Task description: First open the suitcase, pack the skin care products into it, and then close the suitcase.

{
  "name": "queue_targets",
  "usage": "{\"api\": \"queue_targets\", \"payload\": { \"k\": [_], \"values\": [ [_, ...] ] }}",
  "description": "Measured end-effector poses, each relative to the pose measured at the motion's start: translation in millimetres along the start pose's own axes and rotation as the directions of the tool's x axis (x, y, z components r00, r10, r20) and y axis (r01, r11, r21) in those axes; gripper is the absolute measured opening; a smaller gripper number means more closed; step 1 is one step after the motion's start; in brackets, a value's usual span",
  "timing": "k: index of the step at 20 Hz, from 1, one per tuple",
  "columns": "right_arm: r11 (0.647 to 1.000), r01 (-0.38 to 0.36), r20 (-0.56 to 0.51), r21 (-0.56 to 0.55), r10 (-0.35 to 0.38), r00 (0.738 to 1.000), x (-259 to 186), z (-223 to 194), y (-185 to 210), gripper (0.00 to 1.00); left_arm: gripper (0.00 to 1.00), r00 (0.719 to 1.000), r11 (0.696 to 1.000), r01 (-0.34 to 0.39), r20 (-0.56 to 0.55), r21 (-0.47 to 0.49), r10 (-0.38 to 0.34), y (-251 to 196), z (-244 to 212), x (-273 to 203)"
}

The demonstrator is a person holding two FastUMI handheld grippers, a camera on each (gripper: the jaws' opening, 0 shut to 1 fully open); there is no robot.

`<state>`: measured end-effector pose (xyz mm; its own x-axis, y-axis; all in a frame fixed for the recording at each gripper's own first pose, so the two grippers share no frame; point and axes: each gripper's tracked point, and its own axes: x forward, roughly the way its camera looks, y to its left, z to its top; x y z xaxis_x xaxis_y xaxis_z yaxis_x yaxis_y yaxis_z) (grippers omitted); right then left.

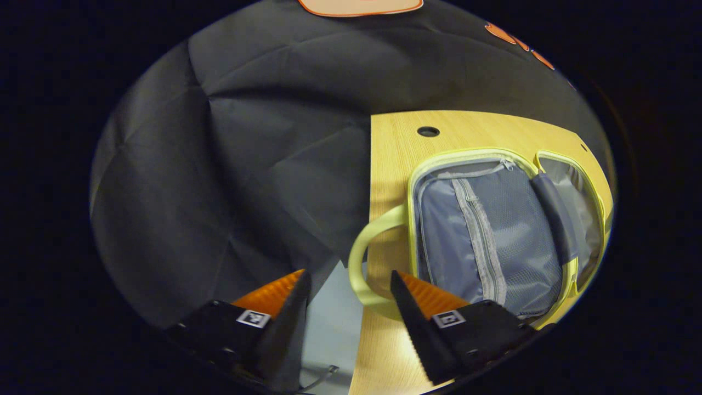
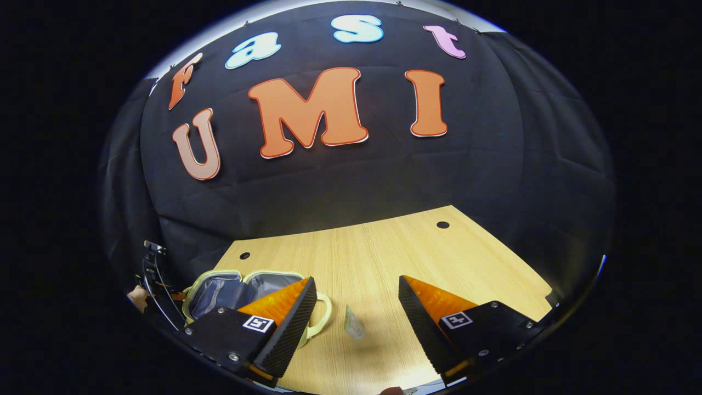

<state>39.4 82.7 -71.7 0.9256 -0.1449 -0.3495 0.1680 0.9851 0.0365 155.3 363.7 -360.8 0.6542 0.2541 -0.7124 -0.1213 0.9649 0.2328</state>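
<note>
Black cloth walls close off the booth behind a pale wooden table (image 2: 384, 258), which carries everything the task needs.

Nearest in the right gripper view, the right hand-held gripper (image 2: 356, 304) hangs over the table with its fingers spread wide and nothing between them. Just beyond the gap lies a small clear skin care tube (image 2: 354, 323), flat on the wood and untouched. The spread stance looks like a set-up for coming down around that tube, which is probably the first item to pack. Farther to the left in this view sits the suitcase (image 2: 241, 291), a small soft case with a lime-green rim, lying open with both halves flat.

In the left gripper view, the left hand-held gripper (image 1: 351, 299) is likewise spread and empty, hovering at the table's edge. Close past its fingertips curves the suitcase's lime-green handle (image 1: 364, 258), which juts toward the table edge; whether a finger touches it I cannot tell. Beyond the handle lies the grey lining of the nearer half with its zipped mesh pocket (image 1: 482, 230), and past the hinge the second half (image 1: 576, 197), seemingly empty.

Opening appears done, so packing is the step in hand. The left hand-held gripper seems placed to steady the light case, which could slide on the smooth wood when something is dropped in.
</note>
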Motion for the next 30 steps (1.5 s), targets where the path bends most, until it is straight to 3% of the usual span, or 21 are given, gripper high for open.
{"api": "queue_targets", "payload": {
  "k": [1, 5, 9, 10, 14, 17, 19, 22, 24, 30],
  "values": [
    [1.0, 0.002, 0.002, -0.002, -0.002, 1.0, 0, 0, -4, 0.95, 1.0, 1.0, 1.0, 0.002, 0.027, -0.008, -0.001, -5, 6, -9],
    [1.0, -0.001, 0.012, -0.008, 0.001, 1.0, 1, 3, -20, 0.95, 0.98, 0.982, 0.999, 0.012, 0.187, -0.03, -0.006, -37, 52, -63],
    [0.999, 0.003, 0.034, -0.052, -0.001, 0.999, 0, 7, -47, 0.95, 0.94, 0.923, 0.998, 0.054, 0.383, -0.026, -0.04, -96, 108, -143],
    [0.998, 0.0, 0.033, -0.063, 0.002, 0.999, 0, 7, -54, 0.95, 0.98, 0.908, 0.996, 0.087, 0.413, -0.032, -0.066, -115, 118, -166],
    [0.997, -0.025, 0.004, -0.076, 0.025, 1.0, 2, 3, -88, 0.95, 0.99, 0.813, 0.964, 0.257, 0.555, -0.07, -0.177, -221, 175, -247],
    [0.996, -0.033, -0.007, -0.083, 0.033, 0.999, 3, 5, -121, 0.95, 0.98, 0.733, 0.936, 0.352, 0.625, -0.009, -0.27, -300, 228, -292],
    [0.994, -0.045, -0.021, -0.096, 0.043, 0.999, 4, 4, -140, 0.95, 0.98, 0.7, 0.922, 0.385, 0.642, 0.03, -0.313, -361, 233, -303],
    [0.99, -0.046, -0.05, -0.136, 0.04, 0.998, 6, 0, -171, 0.95, 0.99, 0.647, 0.877, 0.473, 0.643, 0.082, -0.409, -458, 212, -307],
    [0.987, -0.045, -0.072, -0.156, 0.034, 0.997, 9, -6, -191, 0.95, 0.99, 0.642, 0.855, 0.508, 0.616, 0.103, -0.456, -513, 197, -302],
    [0.986, -0.042, -0.137, -0.162, 0.019, 0.99, 18, -29, -225, 0.95, 0.99, 0.726, 0.87, 0.476, 0.498, 0.133, -0.473, -588, 141, -240]
  ]
}}
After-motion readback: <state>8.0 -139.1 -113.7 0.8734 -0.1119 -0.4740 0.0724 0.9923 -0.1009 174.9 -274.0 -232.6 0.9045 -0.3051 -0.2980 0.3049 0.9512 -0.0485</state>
